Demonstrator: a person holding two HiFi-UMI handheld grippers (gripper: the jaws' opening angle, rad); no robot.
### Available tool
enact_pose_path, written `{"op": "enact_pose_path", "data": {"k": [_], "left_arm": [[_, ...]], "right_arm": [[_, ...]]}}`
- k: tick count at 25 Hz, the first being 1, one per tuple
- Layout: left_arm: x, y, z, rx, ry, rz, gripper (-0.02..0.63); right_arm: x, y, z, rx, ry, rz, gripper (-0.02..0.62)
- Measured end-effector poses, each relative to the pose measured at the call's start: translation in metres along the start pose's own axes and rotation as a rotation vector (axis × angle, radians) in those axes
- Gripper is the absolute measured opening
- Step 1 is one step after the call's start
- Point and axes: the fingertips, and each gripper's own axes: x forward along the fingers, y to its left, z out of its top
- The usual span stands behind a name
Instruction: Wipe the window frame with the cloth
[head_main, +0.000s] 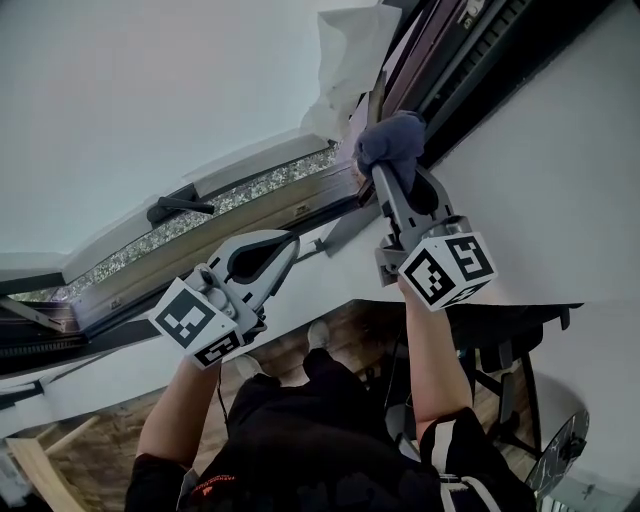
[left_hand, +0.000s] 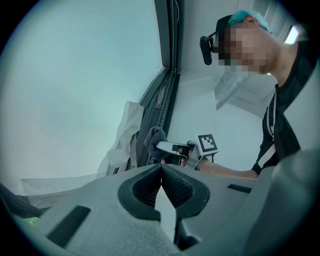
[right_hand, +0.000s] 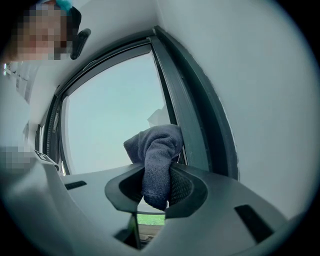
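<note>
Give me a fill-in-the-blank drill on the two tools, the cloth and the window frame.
1. The right tool is shut on a dark blue-grey terry ____.
2. The left tool holds ____; its jaws are together.
3. In the head view, the cloth is held up at the dark ____ frame.

Missing words: cloth; nothing; window.
</note>
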Motion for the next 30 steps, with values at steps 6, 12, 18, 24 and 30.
{"op": "enact_pose_path", "data": {"k": [6,12,18,24,30], "left_arm": [[0.000,0.003,-0.012,-0.020,0.019,0.000,0.021],[-0.002,0.004,-0.028,-0.039,0.047,-0.002,0.020],[-0.003,0.006,-0.044,-0.059,0.075,-0.001,0.021],[-0.003,0.007,-0.060,-0.079,0.100,-0.004,0.021],[-0.006,0.007,-0.078,-0.103,0.126,-0.001,0.021]], "right_arm": [[0.002,-0.006,-0.026,0.039,0.031,-0.017,0.077],[-0.002,-0.012,-0.054,0.074,0.064,-0.041,0.077],[-0.006,-0.018,-0.080,0.104,0.091,-0.059,0.077],[-0.007,-0.021,-0.106,0.129,0.121,-0.070,0.077],[-0.009,-0.026,-0.133,0.165,0.154,-0.083,0.077]]}}
